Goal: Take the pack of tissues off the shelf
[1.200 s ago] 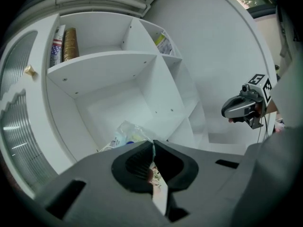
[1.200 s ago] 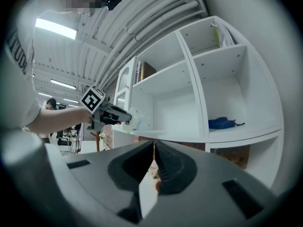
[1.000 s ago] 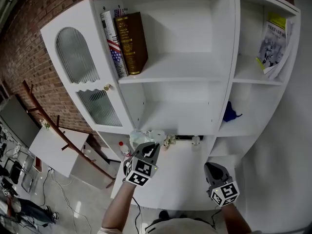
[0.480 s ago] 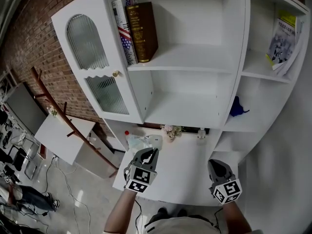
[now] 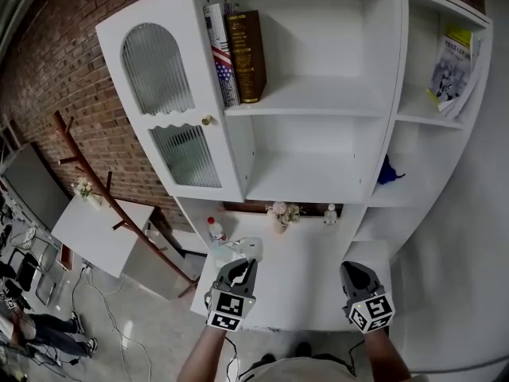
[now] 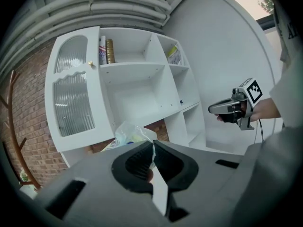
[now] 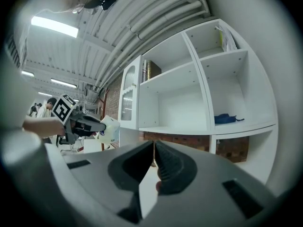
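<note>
One step seems nearly done: your left gripper, held low with the forearm stretched forward, pinches the wrapper edge of the crinkly clear-plastic pack of tissues, out of the tall white shelf unit and above the white desk top. Next, probably, set it down gently. Your right gripper hovers level, jaws together, empty.

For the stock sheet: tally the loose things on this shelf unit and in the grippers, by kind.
Upright books: 2
Booklet bundle: 1
Blue cloth: 1
Bottles: 2
Flower sprig: 1
Tissue pack, pinched in left gripper: 1
Total: 8
</note>
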Tool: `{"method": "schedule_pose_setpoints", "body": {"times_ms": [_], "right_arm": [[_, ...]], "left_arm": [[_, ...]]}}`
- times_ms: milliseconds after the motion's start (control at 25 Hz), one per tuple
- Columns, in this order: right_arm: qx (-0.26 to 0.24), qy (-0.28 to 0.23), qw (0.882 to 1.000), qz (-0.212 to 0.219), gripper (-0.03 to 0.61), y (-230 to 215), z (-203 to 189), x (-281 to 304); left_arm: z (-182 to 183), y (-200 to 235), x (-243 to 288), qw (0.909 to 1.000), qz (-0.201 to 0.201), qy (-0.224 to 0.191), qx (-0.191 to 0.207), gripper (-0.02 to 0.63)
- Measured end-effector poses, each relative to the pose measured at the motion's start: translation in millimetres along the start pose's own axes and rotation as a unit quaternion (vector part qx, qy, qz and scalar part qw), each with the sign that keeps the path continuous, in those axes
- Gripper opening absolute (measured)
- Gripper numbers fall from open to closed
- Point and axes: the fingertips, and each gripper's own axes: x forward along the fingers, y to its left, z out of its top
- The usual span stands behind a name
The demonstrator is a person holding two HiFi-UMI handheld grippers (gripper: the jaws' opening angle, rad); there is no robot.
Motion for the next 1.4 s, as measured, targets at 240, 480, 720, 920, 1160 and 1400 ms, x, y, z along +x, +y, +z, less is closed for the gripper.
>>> {"method": "schedule_pose_setpoints", "body": {"times_ms": [240,480,720,920,1160,1400], "right_arm": [[-0.011,0.004,1.0,-0.025,0.032,38,2,-7],[-0.016,0.011,0.998,-0.063,0.031,66,0,-27],[-0.019,0.018,0.994,-0.106,0.031,80,-4,-51],[-0.019,0.019,0.991,-0.129,0.031,84,-4,-72],[-0.03,0.017,0.99,-0.136,0.031,78,0,-91],[-0.029,0.015,0.991,-0.13,0.031,62,2,-99]], "left_arm": [[-18,17,-32,0.9997,-0.01,-0.016,-0.016,0.026],[-36,29,-60,0.9992,-0.022,-0.026,-0.023,0.026],[-47,30,-82,0.9976,-0.036,-0.041,-0.044,0.026],[-47,26,-92,0.9963,-0.042,-0.052,-0.053,0.026],[-39,12,-96,0.9946,-0.044,-0.063,-0.07,0.026],[-34,-2,-94,0.9944,-0.036,-0.061,-0.078,0.026]]}}
